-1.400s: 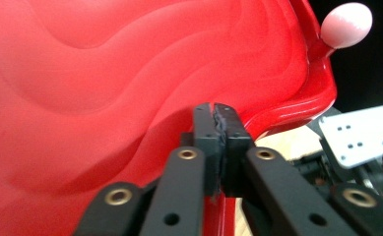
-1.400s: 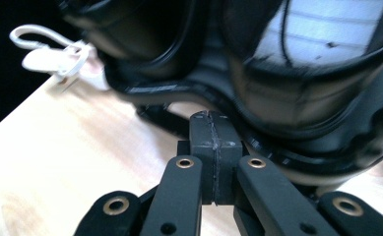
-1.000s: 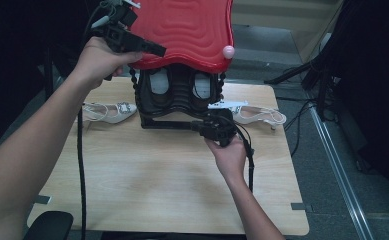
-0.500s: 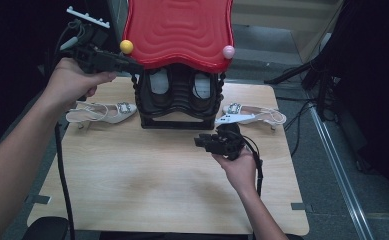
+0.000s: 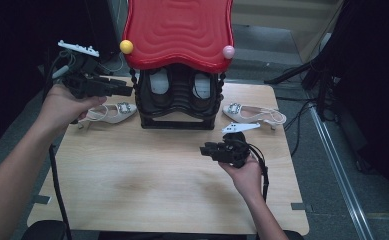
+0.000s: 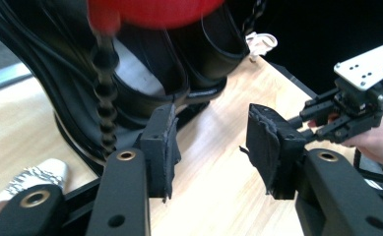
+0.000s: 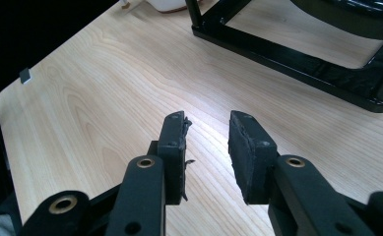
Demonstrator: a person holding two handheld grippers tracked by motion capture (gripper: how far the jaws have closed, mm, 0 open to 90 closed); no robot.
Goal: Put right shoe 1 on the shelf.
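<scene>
both tongs empty, spread, off the shoe rack.
left tongs (image 5: 127,91) held up at the rack's left side, jaws apart with nothing between them; in the left gripper view (image 6: 211,147) they point past the black rack (image 6: 144,69) toward the right hand. right tongs (image 5: 205,149) low over the bench (image 5: 147,190) in front of the rack, jaws apart, nothing held; right gripper view (image 7: 206,147) shows bare wood between them and the rack's base bar (image 7: 297,54) ahead. rack (image 5: 178,105) sits at the back of the bench, red wavy top (image 5: 178,30) with a yellow ball (image 5: 126,46) and a pink ball (image 5: 228,51), dark shoes (image 5: 177,87) inside. one pale sandal (image 5: 109,112) lies left of the rack, another sandal (image 5: 249,114) right of it.
</scene>
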